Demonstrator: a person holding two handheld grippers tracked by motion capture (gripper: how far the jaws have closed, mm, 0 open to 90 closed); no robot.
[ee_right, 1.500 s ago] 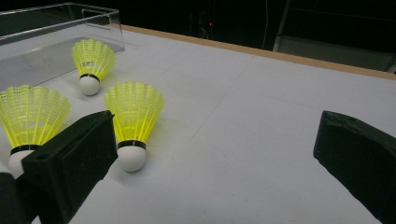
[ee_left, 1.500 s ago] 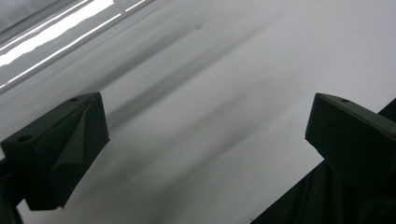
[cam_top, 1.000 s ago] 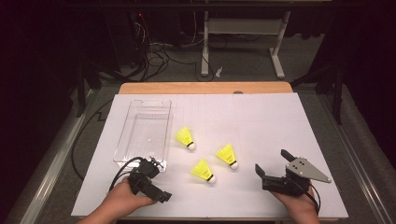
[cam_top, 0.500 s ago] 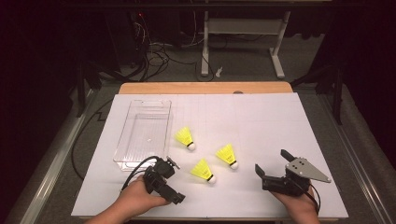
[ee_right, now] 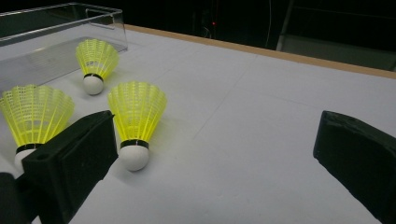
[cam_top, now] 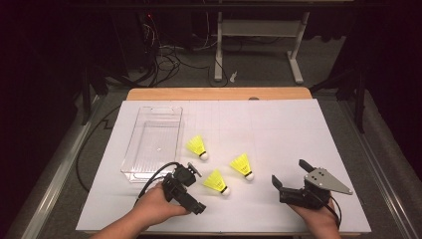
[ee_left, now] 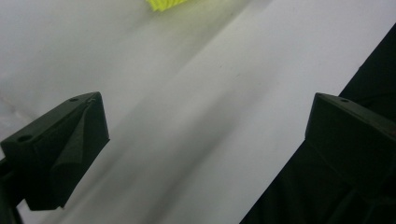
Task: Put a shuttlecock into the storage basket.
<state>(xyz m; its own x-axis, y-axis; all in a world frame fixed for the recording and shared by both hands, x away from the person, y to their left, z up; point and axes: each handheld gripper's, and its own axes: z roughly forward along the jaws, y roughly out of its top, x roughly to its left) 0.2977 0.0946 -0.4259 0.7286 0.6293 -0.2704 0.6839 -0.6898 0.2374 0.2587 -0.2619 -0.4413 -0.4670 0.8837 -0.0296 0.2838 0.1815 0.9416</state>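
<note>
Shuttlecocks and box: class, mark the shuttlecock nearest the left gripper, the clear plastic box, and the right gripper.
nearest shuttlecock (cam_top: 216,181), high view, on its yellow skirt.
clear plastic box (cam_top: 131,174), high view, on its near rim.
right gripper (cam_top: 288,175), high view, midway between its open fingertips.

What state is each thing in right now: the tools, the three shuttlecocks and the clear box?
Left tool: open, holding nothing, low over the table beside the nearest shuttlecock.
Right tool: open, holding nothing.
Nearest shuttlecock: lying on the table, free.
Middle shuttlecock: lying on the table, free.
Far shuttlecock: lying beside the box, free.
Clear box: upright, no lid, nothing in it.
</note>
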